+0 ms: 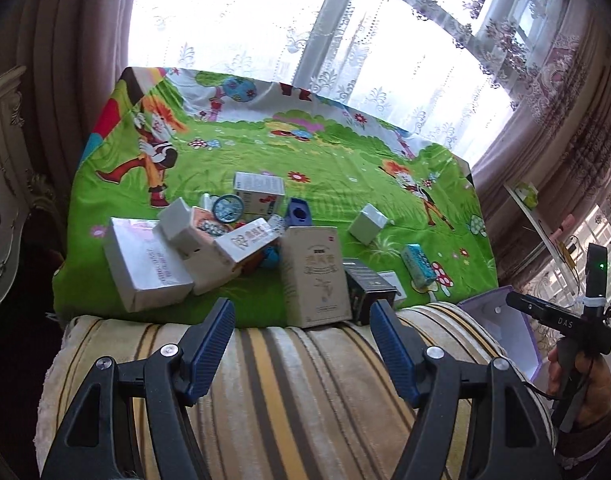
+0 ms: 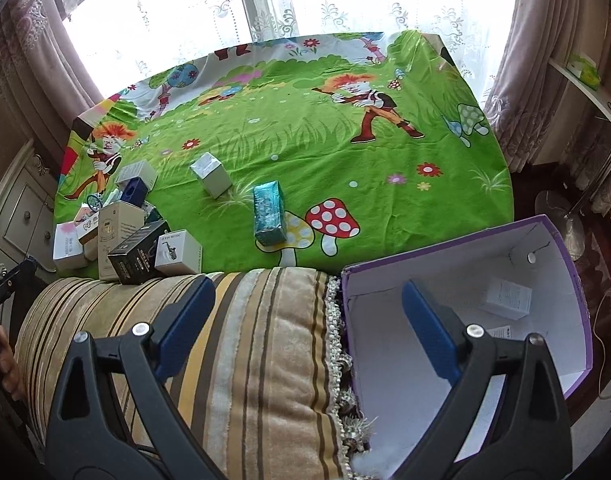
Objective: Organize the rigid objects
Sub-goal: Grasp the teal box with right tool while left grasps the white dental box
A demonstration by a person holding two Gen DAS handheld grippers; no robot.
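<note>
A heap of small boxes [image 1: 209, 252] lies on the green cartoon sheet [image 1: 325, 168], with a tall beige box [image 1: 315, 276] and a black box [image 1: 365, 286] at its near edge. A teal box [image 2: 269, 214] and a small white box [image 2: 211, 174] lie apart on the sheet. A purple-walled white box [image 2: 465, 264] stands open at the right, with a small white box [image 2: 507, 298] inside. My left gripper [image 1: 303, 330] is open and empty above the striped blanket [image 1: 289, 380]. My right gripper [image 2: 307, 308] is open and empty, over the blanket and the purple box's edge.
A cream dresser [image 1: 1, 184] stands at the left. Lace curtains and a window [image 1: 305, 20] are behind the bed. A white shelf [image 1: 533, 216] is at the right. The right hand-held gripper's body [image 1: 565, 324] shows in the left wrist view.
</note>
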